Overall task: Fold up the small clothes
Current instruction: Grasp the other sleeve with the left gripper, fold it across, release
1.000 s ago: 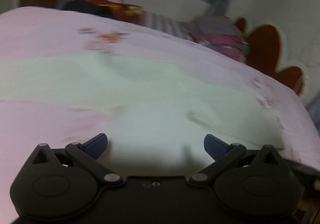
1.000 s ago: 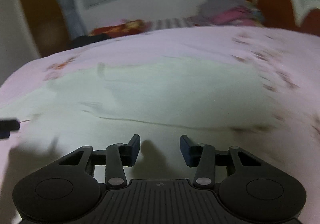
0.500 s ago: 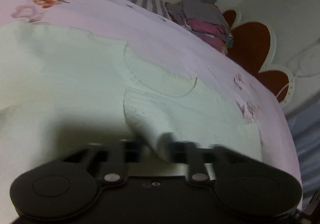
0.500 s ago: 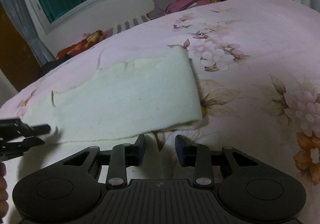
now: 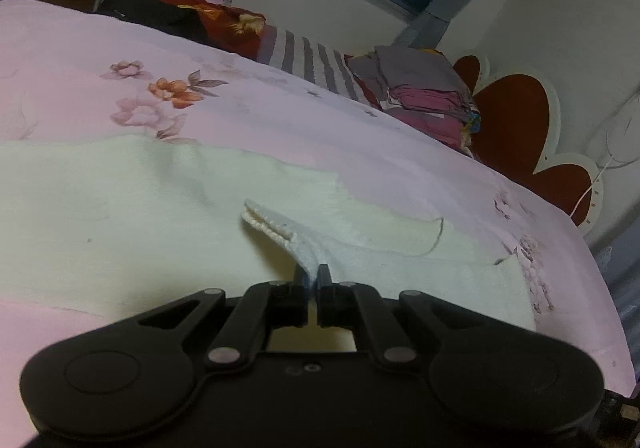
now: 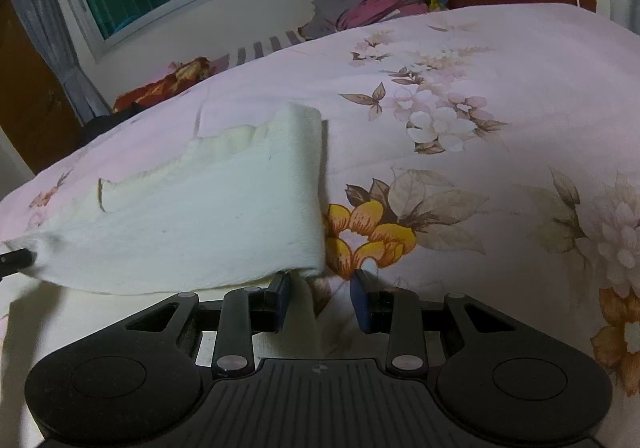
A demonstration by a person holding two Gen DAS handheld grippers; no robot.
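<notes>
A cream-white knitted garment (image 5: 120, 232) lies spread on the pink floral bedspread (image 5: 280, 120). My left gripper (image 5: 312, 280) is shut on a raised ribbed edge of the garment (image 5: 280, 226) and lifts it off the bed. In the right wrist view the garment (image 6: 208, 216) lies with a folded edge at its right side. My right gripper (image 6: 320, 300) is open just in front of the garment's near right corner, with nothing between its blue pads. The left gripper's tip (image 6: 16, 258) shows at the far left, holding the garment's other corner.
A pile of folded clothes (image 5: 424, 96) sits at the head of the bed by the red and white headboard (image 5: 516, 128). A striped cloth (image 5: 312, 60) and a dark red bundle (image 5: 208, 20) lie by the window wall. The bed edge drops off at the right (image 5: 608, 288).
My left gripper has closed on the garment's edge and lifted it. My right gripper has opened wider and come closer to the garment's near right corner.
</notes>
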